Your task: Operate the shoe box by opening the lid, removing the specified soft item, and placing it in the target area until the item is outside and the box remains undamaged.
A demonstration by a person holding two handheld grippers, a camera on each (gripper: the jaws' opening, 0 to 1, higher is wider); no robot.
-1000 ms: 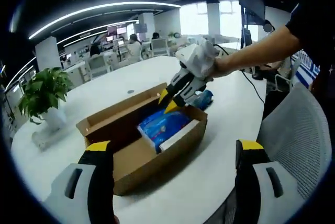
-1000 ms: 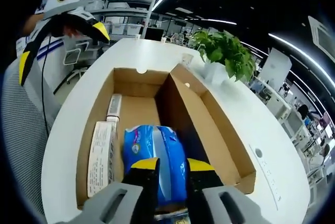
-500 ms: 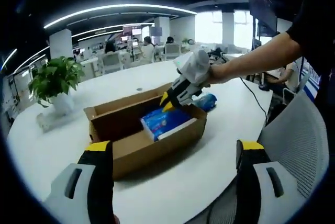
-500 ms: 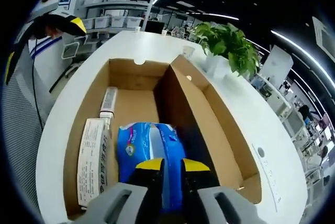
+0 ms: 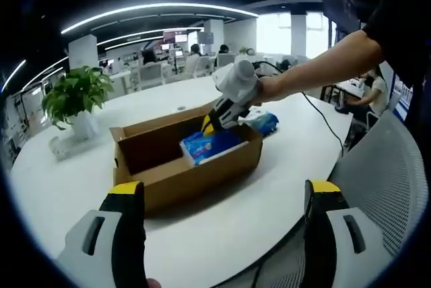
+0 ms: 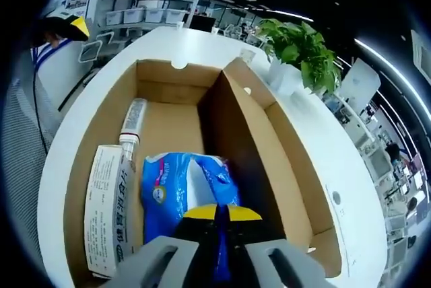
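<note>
From the left gripper view, the left gripper (image 5: 219, 224) hangs back at six o'clock with its yellow-tipped jaws spread wide and nothing between them, well clear of the work, probably so the other hand has room. The open cardboard shoe box (image 5: 185, 163) sits on the white table (image 5: 269, 187) near centre, its lid flap standing up behind it, and the right gripper (image 5: 214, 124) reaches in from two o'clock, held in a person's hand (image 5: 266, 88), its tips down on the blue soft pack (image 5: 209, 145) inside the box. A second blue packet (image 5: 262, 123) lies on the table just beyond the box (perhaps already taken out, I can't be sure), and a potted plant (image 5: 75, 99) stands at nine o'clock. In the right gripper view, looking down into the box (image 6: 289, 187), the right gripper (image 6: 217, 212) at six o'clock has its jaws pressed nearly together, pinching the near edge of the blue pack (image 6: 185, 180); gripping the wrapper rather than the cardboard spares the box. A white boxed tube (image 6: 108, 204) lies beside the pack at eight o'clock, and the plant (image 6: 300, 49) is at one o'clock.
</note>
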